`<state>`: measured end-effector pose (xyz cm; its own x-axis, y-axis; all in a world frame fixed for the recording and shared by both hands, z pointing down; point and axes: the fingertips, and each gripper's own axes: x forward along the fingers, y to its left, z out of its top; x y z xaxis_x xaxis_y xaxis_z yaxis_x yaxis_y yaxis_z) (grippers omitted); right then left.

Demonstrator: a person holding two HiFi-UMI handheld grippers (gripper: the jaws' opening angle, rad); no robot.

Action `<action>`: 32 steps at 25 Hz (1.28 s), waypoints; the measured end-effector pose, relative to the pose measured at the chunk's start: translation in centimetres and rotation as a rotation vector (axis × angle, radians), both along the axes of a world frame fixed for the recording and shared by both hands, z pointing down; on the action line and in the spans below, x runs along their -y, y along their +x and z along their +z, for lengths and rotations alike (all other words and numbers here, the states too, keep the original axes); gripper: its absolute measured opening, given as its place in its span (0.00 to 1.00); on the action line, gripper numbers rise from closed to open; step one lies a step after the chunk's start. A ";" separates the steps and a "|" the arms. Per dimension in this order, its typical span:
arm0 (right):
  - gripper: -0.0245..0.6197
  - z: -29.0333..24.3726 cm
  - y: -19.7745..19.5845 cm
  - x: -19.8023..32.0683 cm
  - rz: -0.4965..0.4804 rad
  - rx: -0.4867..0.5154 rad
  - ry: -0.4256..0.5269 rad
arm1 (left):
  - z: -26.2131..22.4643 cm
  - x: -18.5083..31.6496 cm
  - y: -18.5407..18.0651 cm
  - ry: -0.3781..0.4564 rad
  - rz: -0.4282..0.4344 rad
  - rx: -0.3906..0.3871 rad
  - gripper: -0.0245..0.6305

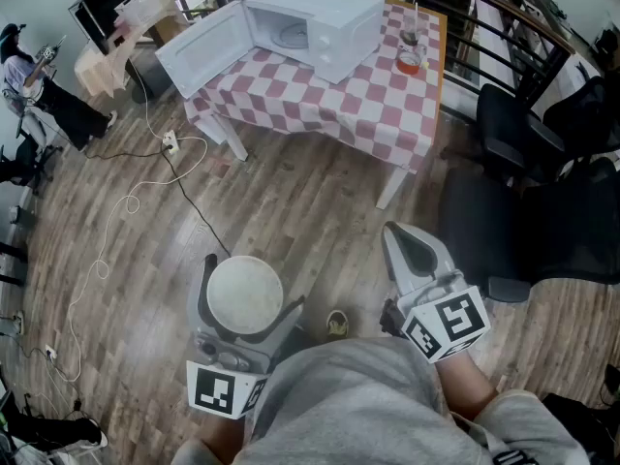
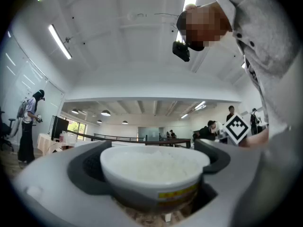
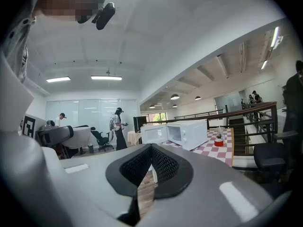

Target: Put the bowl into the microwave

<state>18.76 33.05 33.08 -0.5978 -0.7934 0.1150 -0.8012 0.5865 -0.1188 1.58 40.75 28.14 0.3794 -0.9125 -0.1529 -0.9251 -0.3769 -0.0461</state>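
A white bowl point(image 1: 244, 294) with a yellow label sits between the jaws of my left gripper point(image 1: 245, 298), which is shut on it at chest height above the wooden floor. In the left gripper view the bowl point(image 2: 154, 174) fills the gap between the grey jaws. My right gripper point(image 1: 415, 252) is shut with nothing in it, its black pads point(image 3: 166, 167) meeting. The white microwave point(image 1: 315, 24) stands on the checked table point(image 1: 329, 100) ahead, its door point(image 1: 203, 46) swung open to the left. The right gripper view shows the microwave point(image 3: 187, 133) in the distance.
A small red-lidded jar point(image 1: 409, 61) stands on the table's right side. Black office chairs point(image 1: 528, 134) crowd the right. A cable and power strip point(image 1: 170, 143) lie on the floor at left. A person point(image 1: 39, 90) stands at the far left.
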 end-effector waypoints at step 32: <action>0.03 -0.7 -0.7 -0.2 -0.032 0.032 0.023 | -0.9 0.0 -0.5 0.040 -0.031 -0.012 0.86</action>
<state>18.08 33.23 32.38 -0.6263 -0.7758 0.0774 -0.7778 0.6149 -0.1303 1.06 40.76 27.20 0.3487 -0.9170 -0.1936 -0.9370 -0.3459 -0.0492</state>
